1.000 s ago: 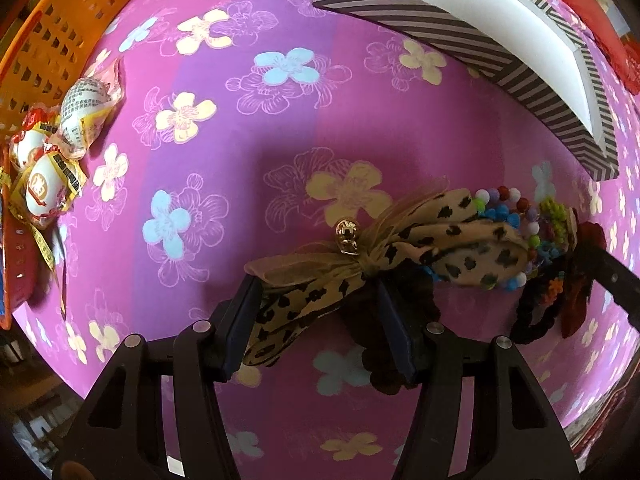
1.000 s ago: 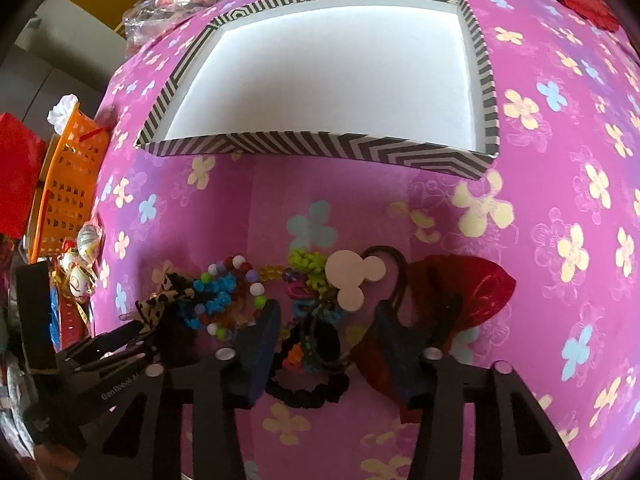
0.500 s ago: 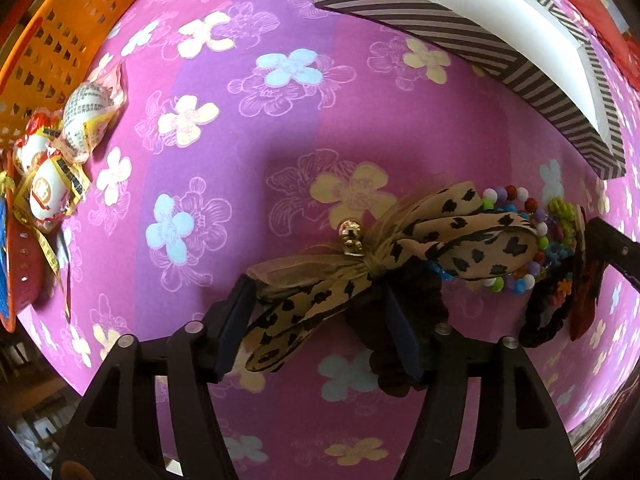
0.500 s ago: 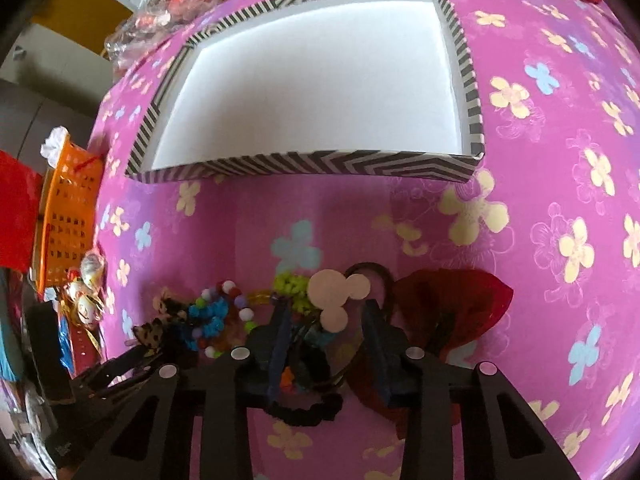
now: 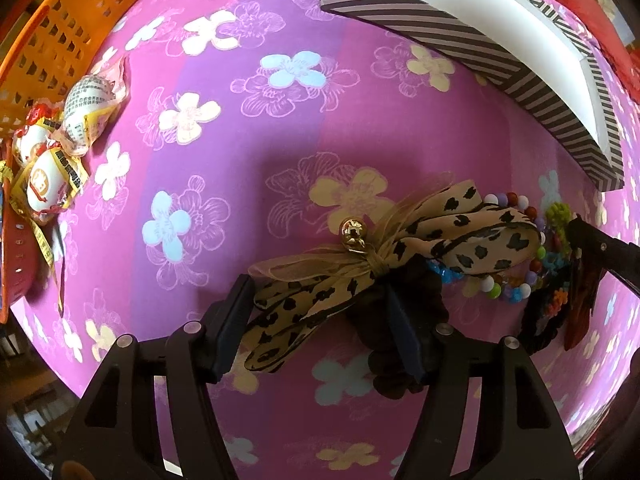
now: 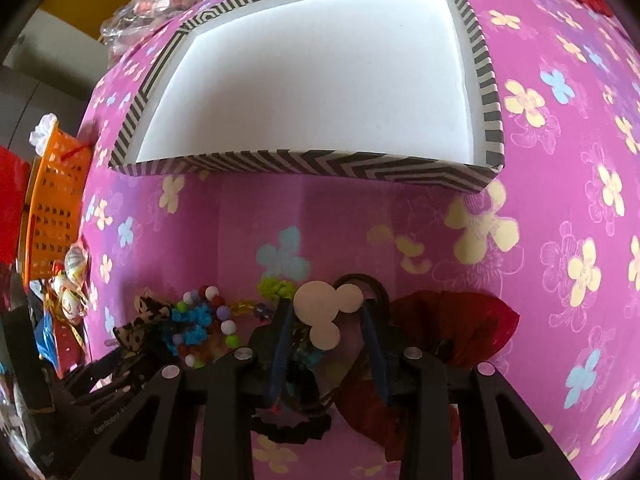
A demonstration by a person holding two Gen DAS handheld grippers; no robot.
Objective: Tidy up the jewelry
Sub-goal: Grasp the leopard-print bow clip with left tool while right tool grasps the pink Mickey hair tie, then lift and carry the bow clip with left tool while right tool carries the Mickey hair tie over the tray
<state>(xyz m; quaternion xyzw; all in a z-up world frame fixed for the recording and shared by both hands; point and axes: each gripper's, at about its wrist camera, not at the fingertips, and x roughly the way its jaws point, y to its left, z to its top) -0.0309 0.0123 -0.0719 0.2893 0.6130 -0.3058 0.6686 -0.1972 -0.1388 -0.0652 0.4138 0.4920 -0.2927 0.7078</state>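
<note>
This looks like somebody's home, probably a living room table. A pink flowered tablecloth (image 5: 224,208) covers it, with wrapped snacks (image 5: 60,148) beside an orange plastic basket (image 5: 52,36) at one edge. Hair accessories (image 6: 208,324) sit near a striped gift box (image 6: 320,164), and crinkly bags (image 6: 160,4) pile up behind, though blurred.

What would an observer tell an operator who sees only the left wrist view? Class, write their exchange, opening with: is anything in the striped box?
Observer: No, the striped box shows only its bare white floor.
Operator: What is the right gripper over?
Observer: The right gripper straddles a mouse-ear charm; whether it grips is unclear.
Operator: Anything attached to it?
Observer: A black elastic loop arcs behind the charm.
</note>
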